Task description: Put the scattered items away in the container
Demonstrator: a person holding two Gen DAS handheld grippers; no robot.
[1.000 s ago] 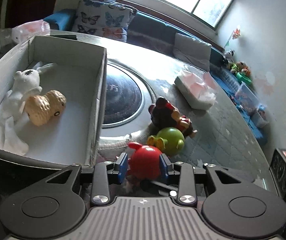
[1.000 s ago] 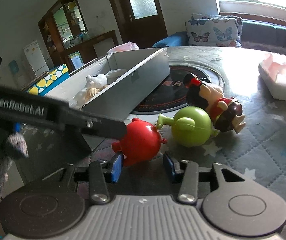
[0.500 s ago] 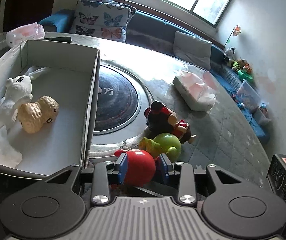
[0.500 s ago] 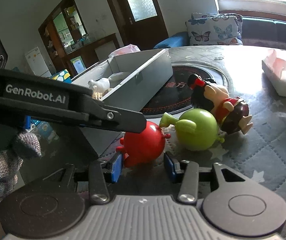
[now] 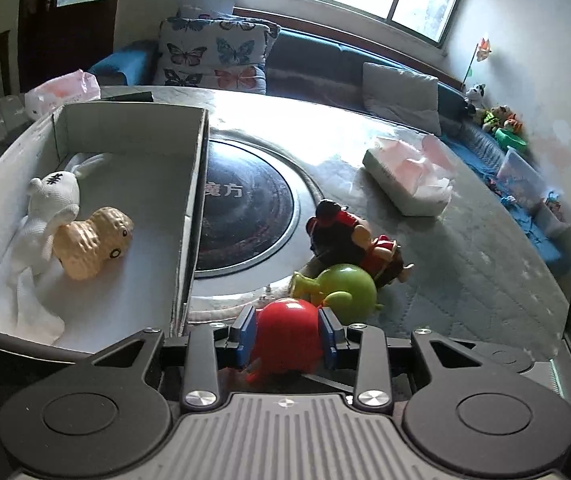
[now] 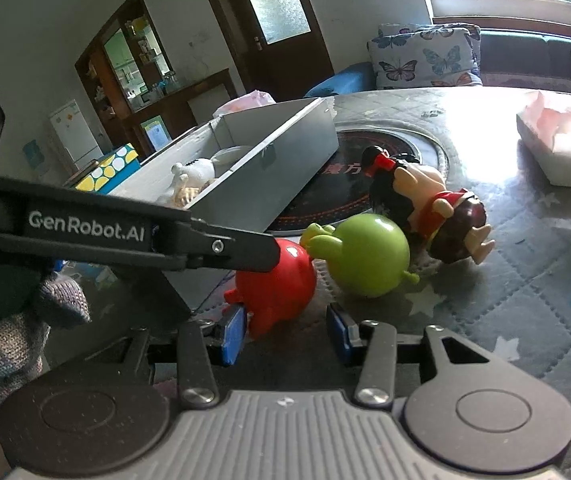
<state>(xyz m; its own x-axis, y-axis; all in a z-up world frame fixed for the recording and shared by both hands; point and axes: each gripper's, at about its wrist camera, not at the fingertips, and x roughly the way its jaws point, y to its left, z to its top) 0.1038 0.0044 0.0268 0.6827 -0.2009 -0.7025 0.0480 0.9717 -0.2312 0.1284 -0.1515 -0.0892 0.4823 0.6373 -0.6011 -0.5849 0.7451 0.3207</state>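
— Two toys lie in the grey box (image 5: pixel 195 184) in the left wrist view: a white plush (image 5: pixel 51 204) and a peanut figure (image 5: pixel 95 242), touching each other.

— And the left gripper (image 5: pixel 287 334)?

— Clamped on the red round toy (image 5: pixel 287 336), blue pads against both sides. Half a second ago the toy sat lower against the table (image 5: pixel 465 272); now it is raised, clear of the green toy (image 5: pixel 345 288) and the doll (image 5: pixel 359 238) behind.

— Right wrist view?

— Same box (image 6: pixel 281 168), plush (image 6: pixel 195 170) peeking over its wall. Right gripper (image 6: pixel 285 330) has its jaws apart, holding nothing; the red toy (image 6: pixel 277 280) hangs just ahead, pinched by the other tool's finger (image 6: pixel 221 246), higher than before.
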